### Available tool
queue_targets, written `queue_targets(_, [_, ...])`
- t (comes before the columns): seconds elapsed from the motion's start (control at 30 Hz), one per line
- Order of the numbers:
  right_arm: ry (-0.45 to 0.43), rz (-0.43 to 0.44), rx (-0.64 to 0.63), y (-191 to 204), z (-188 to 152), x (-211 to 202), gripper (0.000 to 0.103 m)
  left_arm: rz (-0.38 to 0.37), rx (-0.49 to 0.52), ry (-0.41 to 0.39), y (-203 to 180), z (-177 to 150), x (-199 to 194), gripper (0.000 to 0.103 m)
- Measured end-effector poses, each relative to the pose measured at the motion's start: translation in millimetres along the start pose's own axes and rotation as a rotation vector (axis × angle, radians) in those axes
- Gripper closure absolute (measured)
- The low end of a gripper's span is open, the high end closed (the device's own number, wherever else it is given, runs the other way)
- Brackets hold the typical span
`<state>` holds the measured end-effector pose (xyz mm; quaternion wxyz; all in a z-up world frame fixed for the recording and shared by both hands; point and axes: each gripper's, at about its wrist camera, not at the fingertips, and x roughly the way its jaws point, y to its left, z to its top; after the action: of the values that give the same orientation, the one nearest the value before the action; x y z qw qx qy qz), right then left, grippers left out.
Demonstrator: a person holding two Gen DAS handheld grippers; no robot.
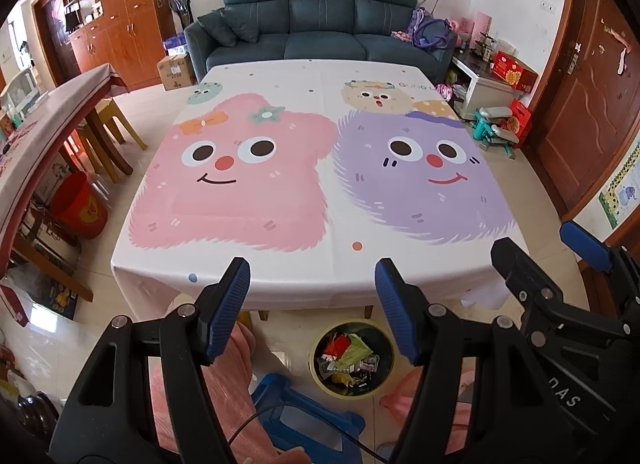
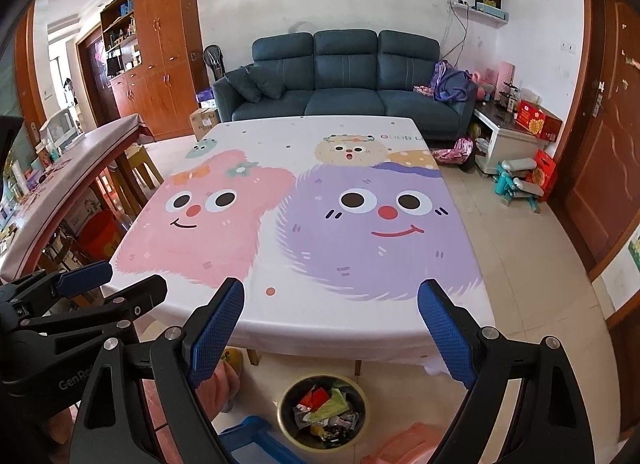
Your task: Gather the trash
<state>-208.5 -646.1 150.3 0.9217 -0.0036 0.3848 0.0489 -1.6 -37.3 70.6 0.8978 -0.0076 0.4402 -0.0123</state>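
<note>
Both grippers, left gripper (image 1: 312,310) and right gripper (image 2: 330,330), stand wide and empty above the table's (image 2: 280,316) near edge; its cartoon tablecloth (image 1: 320,191) looks bare; wrappers (image 2: 324,410) fill the trash bin (image 2: 286,424) below, so collecting seems done.

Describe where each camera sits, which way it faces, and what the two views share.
Left wrist: on the left claw, angled down over the table edge toward the sofa; right claw and pink-clothed legs show.
Right wrist: on the right claw, same heading; left claw at left.
Shared: table, sofa, and the trash bin on the floor.
</note>
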Motion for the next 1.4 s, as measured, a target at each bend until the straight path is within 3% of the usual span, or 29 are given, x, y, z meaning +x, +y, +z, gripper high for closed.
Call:
queue_targets(0.3, [0.022, -0.011, 0.003, -4, -5, 11, 0.013, -0.007, 0.006, 0.041, -4, -3, 14, 0.041])
queue_targets(1.4, [0.016, -0.01, 0.001, -3, -4, 11, 0.013, 0.002, 0.001, 0.007, -3, 2, 16, 0.041])
